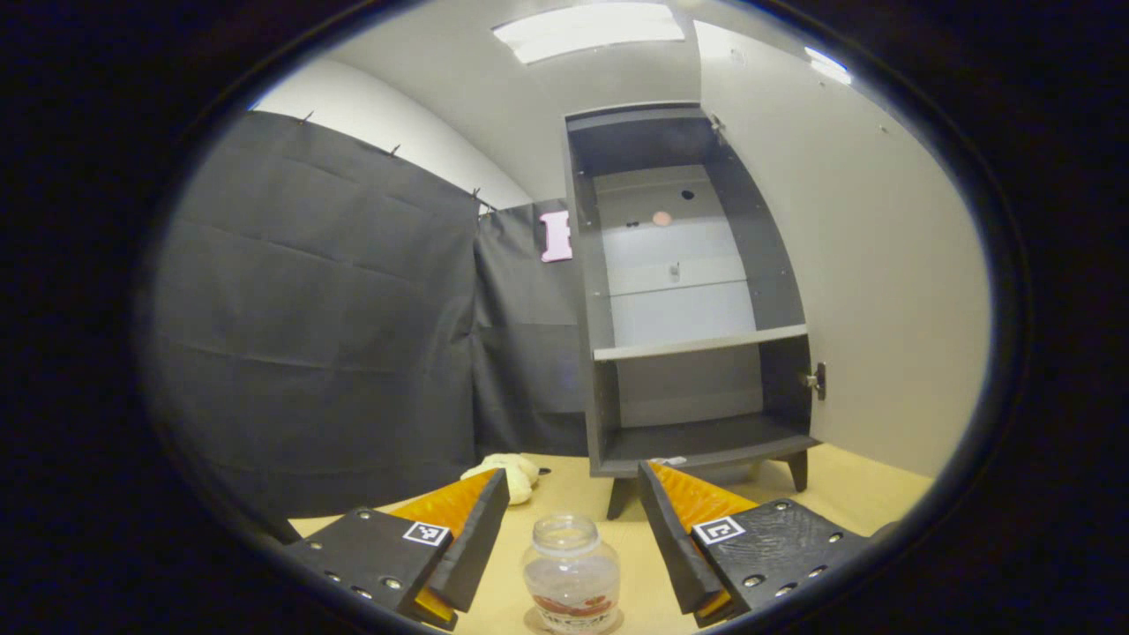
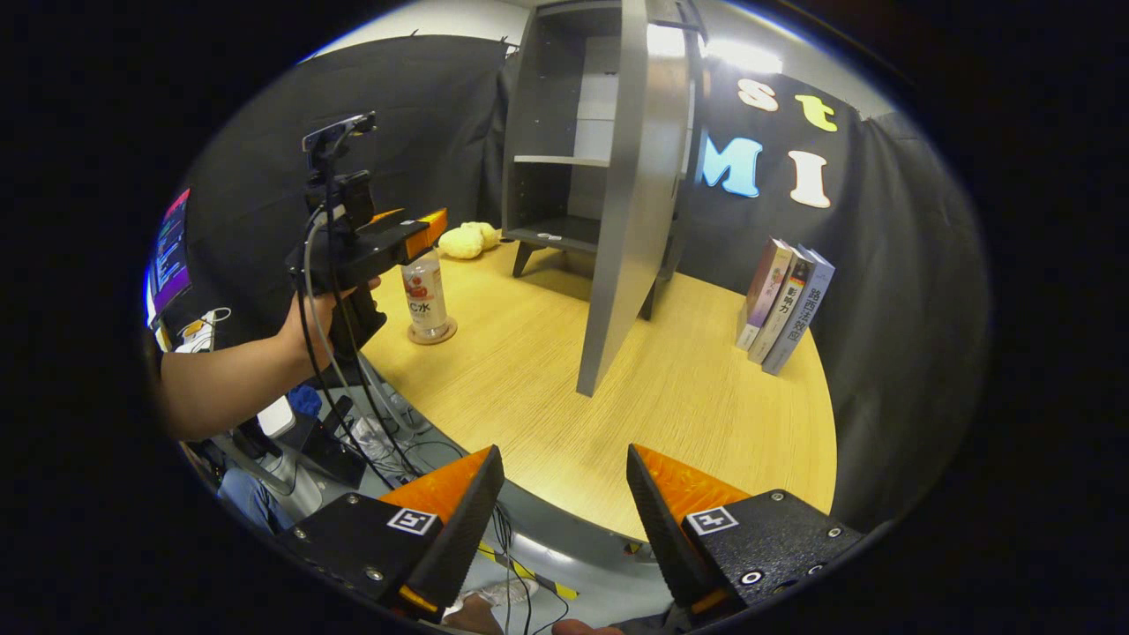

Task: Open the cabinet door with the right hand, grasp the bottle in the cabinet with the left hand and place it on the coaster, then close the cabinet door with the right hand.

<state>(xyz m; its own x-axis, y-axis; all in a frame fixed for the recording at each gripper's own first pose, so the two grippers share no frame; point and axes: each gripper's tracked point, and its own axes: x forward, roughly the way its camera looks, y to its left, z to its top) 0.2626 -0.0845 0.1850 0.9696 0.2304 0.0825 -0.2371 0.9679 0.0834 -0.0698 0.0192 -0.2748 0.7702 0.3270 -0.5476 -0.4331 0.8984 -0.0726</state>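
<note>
A: Where is the bottle (image 1: 571, 573) seen from the left gripper view?

B: It is seen standing upright between the two fingers of the left gripper (image 1: 571, 551), on the coaster (image 1: 538, 623), of which only an edge is shown at the bottle's base. A gap is left on each side, so the fingers are spread and the bottle is not pressed by either.

A: And beyond the fingertips?

B: The cabinet (image 1: 688, 353) is seen straight ahead of them, with its door (image 1: 882, 291) swung wide to the right of the right finger. A shelf is fitted across the middle. A pale soft thing (image 1: 512, 472) is lying on the table (image 1: 864, 494), just past the left fingertip.

A: What is shown in the right gripper view?

B: The right gripper (image 2: 564, 511) is held with its fingers parted and nothing between them, above the near edge of the table. The door's edge is seen ahead of the fingers. Farther off, to the left of the left finger, the left gripper is held in a hand (image 2: 309, 331) around the bottle on its coaster. Three books (image 2: 785, 304) are leaned against the wall, beyond the right finger.
</note>
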